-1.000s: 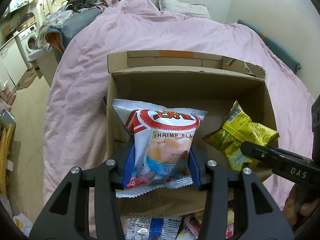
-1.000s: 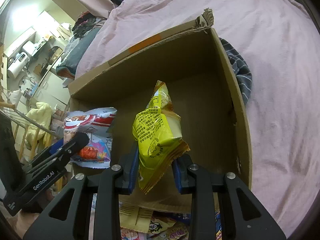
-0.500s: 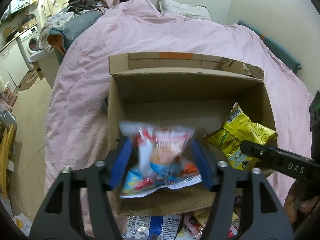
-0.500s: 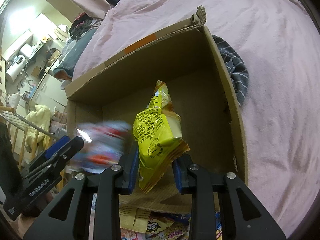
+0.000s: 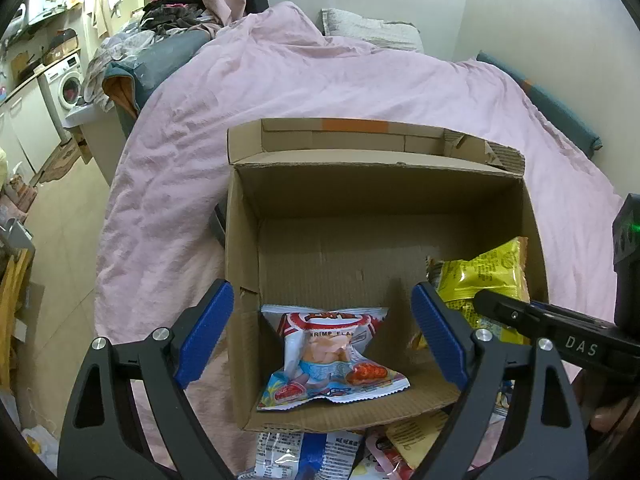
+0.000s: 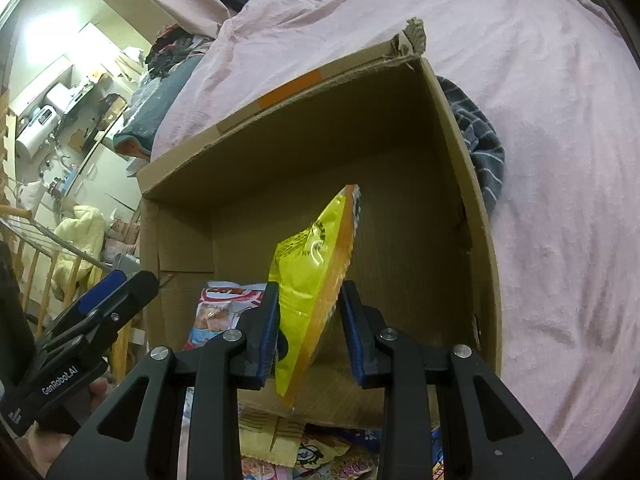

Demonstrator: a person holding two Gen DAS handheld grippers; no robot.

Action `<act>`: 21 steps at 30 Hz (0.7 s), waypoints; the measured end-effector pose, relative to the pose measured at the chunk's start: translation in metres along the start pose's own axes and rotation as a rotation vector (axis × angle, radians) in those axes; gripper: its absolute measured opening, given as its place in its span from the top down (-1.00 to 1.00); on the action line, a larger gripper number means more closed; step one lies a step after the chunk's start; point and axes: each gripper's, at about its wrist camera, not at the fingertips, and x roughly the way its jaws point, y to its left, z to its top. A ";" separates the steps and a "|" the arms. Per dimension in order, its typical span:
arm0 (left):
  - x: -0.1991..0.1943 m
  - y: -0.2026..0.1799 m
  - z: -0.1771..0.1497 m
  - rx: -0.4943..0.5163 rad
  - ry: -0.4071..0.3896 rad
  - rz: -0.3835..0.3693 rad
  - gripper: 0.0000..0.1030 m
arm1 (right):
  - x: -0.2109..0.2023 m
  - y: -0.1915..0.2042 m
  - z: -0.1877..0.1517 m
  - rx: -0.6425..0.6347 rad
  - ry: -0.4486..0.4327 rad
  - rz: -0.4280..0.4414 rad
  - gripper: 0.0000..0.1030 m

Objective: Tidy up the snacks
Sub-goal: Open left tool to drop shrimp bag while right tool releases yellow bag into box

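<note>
Pink wrinkled blanket [image 5: 280,92] under an open cardboard box [image 5: 244,240].
Left gripper [image 5: 320,328] jaws are opening, the glossy shrimp bag [image 5: 332,360] lying free below them; only the right view shows the right gripper [image 6: 308,320] pinching the yellow bag [image 6: 316,264].

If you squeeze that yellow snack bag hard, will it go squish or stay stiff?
Probably squishy: the yellow snack bag looks puffy and crinkled between the right gripper pads. It likely weighs little, since it stands up from a pinch near its bottom. The shiny film might slip.
</note>
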 end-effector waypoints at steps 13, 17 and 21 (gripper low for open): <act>-0.008 0.006 -0.001 -0.033 -0.039 0.012 -0.83 | -0.016 -0.001 0.005 -0.010 -0.082 -0.039 -0.48; -0.011 0.006 0.000 -0.032 -0.056 0.011 -0.90 | -0.022 -0.002 0.007 -0.011 -0.111 -0.032 -0.51; -0.011 0.003 -0.001 -0.015 -0.055 0.011 -0.90 | -0.022 -0.001 0.008 -0.018 -0.111 -0.031 -0.51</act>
